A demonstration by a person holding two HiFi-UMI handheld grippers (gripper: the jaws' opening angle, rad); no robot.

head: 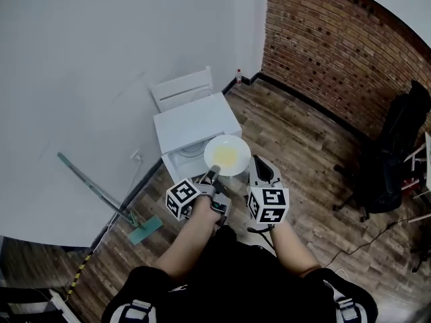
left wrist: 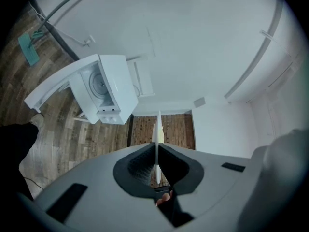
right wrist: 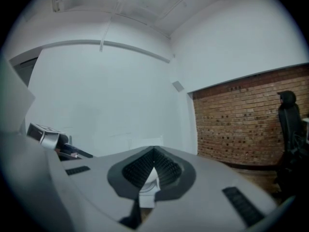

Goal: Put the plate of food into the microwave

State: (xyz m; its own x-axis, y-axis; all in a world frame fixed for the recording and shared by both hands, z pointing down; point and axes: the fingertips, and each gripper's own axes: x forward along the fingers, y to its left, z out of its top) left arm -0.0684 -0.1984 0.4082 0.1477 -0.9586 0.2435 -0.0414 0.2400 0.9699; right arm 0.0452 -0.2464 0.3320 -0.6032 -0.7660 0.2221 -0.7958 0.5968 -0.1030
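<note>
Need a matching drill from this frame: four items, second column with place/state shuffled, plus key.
1. plate
2. mop
3. office chair
4. right gripper

A. against the white wall
B. jaws together, nothing between them
C. rim clamped in the left gripper
D. by the brick wall

Pairs: 1-C, 2-A, 3-D, 4-B

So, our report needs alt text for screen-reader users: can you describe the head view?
Seen from above, a person's left gripper holds a white plate of yellow food by its rim, in front of a white microwave. The right gripper is beside the plate; a mop leans on the wall at left.
</note>
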